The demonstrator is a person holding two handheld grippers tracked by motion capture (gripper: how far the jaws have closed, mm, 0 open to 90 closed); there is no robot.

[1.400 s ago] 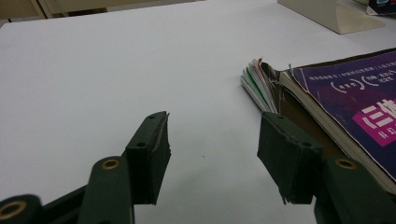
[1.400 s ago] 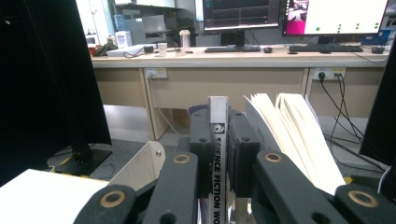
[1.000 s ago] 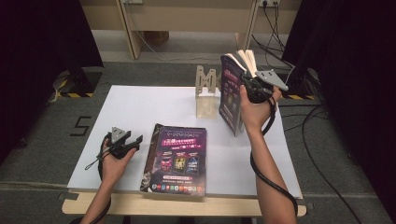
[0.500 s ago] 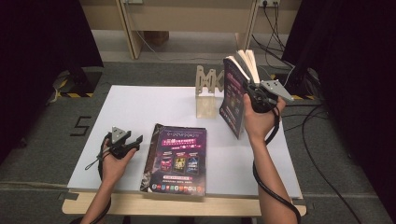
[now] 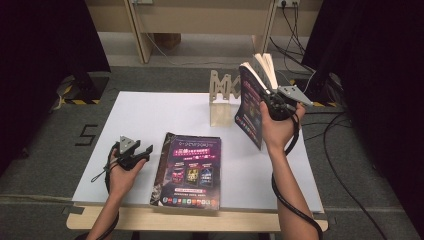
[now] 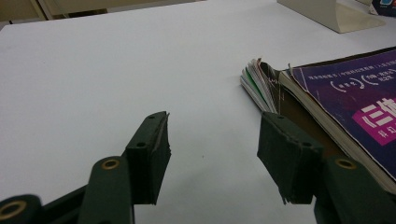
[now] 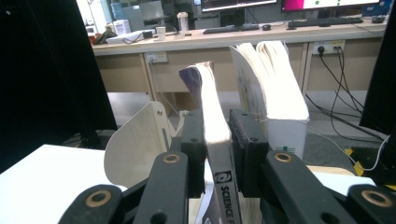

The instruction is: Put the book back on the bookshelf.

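A purple-covered book [image 5: 249, 107] stands upright near the cream bookend [image 5: 223, 97] at the table's far side. My right gripper [image 5: 267, 97] reaches it from the right. In the right gripper view the book's spine [image 7: 219, 140] sits between the jaws, both pads against its sides. These jaws have just been opening, with the book still between them. A thicker block of white pages [image 7: 275, 88] stands right beside it. My left gripper [image 5: 145, 152] rests open on the table, left of a flat purple book [image 5: 190, 167]. Its jaws [image 6: 212, 149] hold nothing, with that book's corner [image 6: 355, 102] near the right jaw.
The white table [image 5: 150, 115] has bare surface at its left and far left. The bookend's curved plate [image 7: 135, 140] rises just left of the held book. Cables run over the floor at the right, and a wooden desk stands behind.
The right hand and the upright book have edged slightly to the right. The left hand and the flat book have not moved.
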